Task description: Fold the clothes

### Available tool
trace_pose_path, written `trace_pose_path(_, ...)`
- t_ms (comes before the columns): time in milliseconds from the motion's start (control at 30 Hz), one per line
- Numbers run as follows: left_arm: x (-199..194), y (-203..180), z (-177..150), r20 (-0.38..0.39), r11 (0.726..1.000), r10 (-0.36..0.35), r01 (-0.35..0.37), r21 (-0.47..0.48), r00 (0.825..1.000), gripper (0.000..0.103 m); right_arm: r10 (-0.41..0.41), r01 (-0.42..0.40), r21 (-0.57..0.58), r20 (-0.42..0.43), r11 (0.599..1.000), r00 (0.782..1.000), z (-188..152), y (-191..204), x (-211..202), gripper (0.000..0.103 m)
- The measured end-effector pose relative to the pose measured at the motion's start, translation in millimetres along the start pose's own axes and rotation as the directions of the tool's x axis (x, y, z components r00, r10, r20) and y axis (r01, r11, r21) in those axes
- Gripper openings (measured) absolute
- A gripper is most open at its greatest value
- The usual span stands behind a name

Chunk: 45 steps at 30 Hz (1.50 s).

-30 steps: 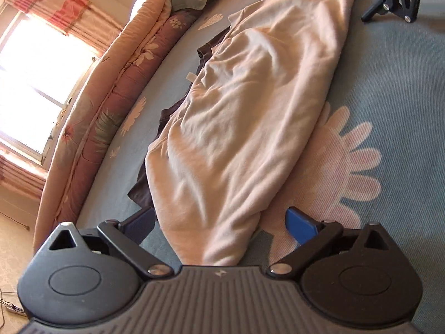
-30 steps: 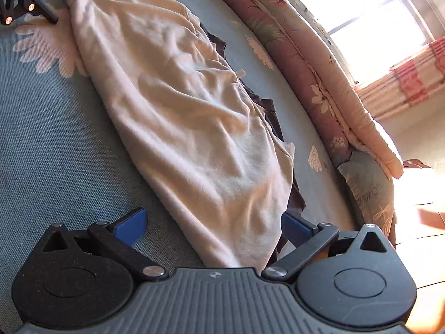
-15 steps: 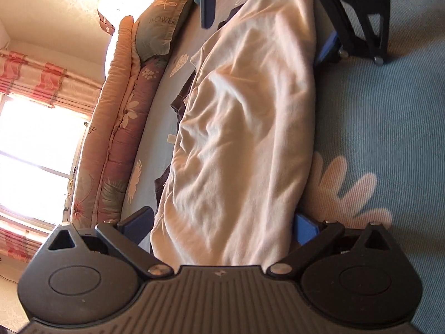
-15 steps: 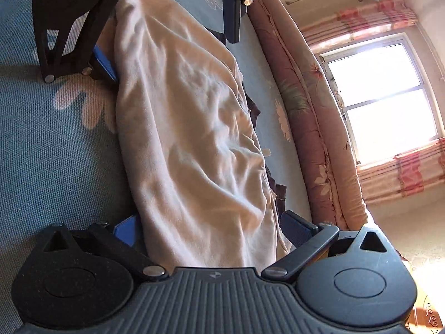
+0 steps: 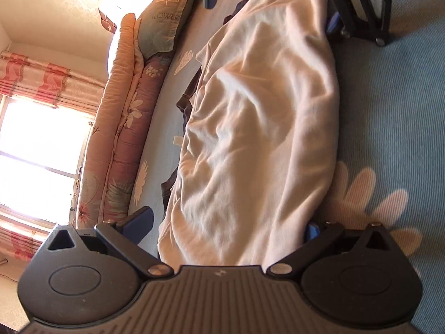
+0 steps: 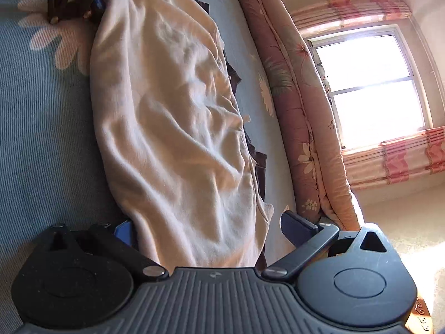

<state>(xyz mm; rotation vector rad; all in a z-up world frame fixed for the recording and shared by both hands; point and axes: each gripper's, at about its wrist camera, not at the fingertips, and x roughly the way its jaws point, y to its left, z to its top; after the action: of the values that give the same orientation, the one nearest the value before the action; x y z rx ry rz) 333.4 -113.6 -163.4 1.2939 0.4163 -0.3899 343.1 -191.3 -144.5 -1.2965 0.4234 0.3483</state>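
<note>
One cream garment [image 5: 258, 139] runs lengthwise from bottom centre to top, over one dark garment [image 5: 186, 103]; left gripper [image 5: 228, 225] and right gripper [image 6: 205, 225] both spread wide around its ends.

Blown-out window [image 5: 36, 153] glare, warm sunlight, fisheye-bent edges, perhaps slight blur.

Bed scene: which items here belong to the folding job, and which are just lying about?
Part of the job:
- cream garment, ends between both grippers' open jaws
- dark garment under it
- left gripper
- right gripper

Just lying about:
- bedsheet
- quilt, rolled along the far side
- pillow
- curtains
- window
</note>
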Motion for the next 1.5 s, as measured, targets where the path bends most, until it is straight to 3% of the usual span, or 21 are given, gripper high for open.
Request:
trace_pose_path(100,4.3,5.0,-7.9,-0.023,1.0,-0.02,0.02,0.01,1.0,0.102,0.029,-0.029,0.022,0.01,0.999,1.0,4.6,-2.9,2.0,0.103)
trace_pose_path(233,9.8,12.0,-40.4,-0.099,0.998,0.016,-0.01,0.059,0.995,0.102,0.026,-0.025,0.03,-0.048,0.999,0.999,-29.3,-14.1,4.7,0.103)
trace_pose_path(333,10.6,12.1,-44.5,-0.119,0.997,0.026,-0.018,0.07,0.993,0.102,0.01,-0.007,0.033,-0.104,0.999,0.995,-49.1,-18.8,8.8,0.103)
trace_pose_path(433,14.7,5.0,-32.0,-0.098,0.987,0.055,-0.039,0.155,0.994,0.101,-0.013,0.014,0.009,-0.102,1.0,0.995,-42.5,-14.9,11.4,0.103)
trace_pose_path(633,18.0,0.9,-16.9,-0.085,0.983,0.057,-0.041,0.178,0.995,0.101,-0.015,0.014,-0.023,-0.039,1.0,0.999,-20.5,-10.4,13.2,0.103)
trace_pose_path(833,20.8,10.6,-36.5,-0.117,0.992,0.017,-0.002,0.126,0.993,0.102,-0.01,0.01,0.008,-0.061,1.0,0.998,-51.1,-10.7,5.7,0.103)
trace_pose_path(967,29.4,0.8,-22.0,-0.129,0.966,0.008,0.026,0.257,0.992,0.103,0.001,-0.006,-0.063,-0.069,0.998,0.998,-40.9,-8.4,13.0,0.103)
trace_pose_path(1100,31.0,-2.9,-20.7,-0.135,0.961,0.005,0.033,0.275,0.991,0.101,0.007,-0.013,-0.106,-0.054,0.994,0.999,-35.7,-3.1,11.4,0.103)
trace_pose_path(1167,29.7,-9.3,-22.0,-0.136,0.963,0.012,0.025,0.268,0.991,0.094,0.011,-0.016,-0.101,-0.049,0.995,0.999,-36.7,-2.1,9.5,0.103)
trace_pose_path(1267,26.5,-22.6,-24.7,-0.136,0.967,0.029,0.007,0.254,0.99,0.057,0.005,-0.008,-0.072,-0.042,0.997,0.999,-39.7,-1.6,8.7,0.099)
trace_pose_path(1333,24.4,-31.5,-26.5,-0.137,0.97,0.04,-0.005,0.244,0.99,0.0,0.005,-0.008,-0.068,-0.039,0.998,0.999,-40.5,-0.3,8.4,0.094)
trace_pose_path(1500,21.3,-45.1,-30.1,-0.135,0.977,0.05,-0.02,0.214,0.99,0.0,0.004,-0.006,-0.046,-0.033,0.999,0.999,-43.9,7.7,1.4,0.081)
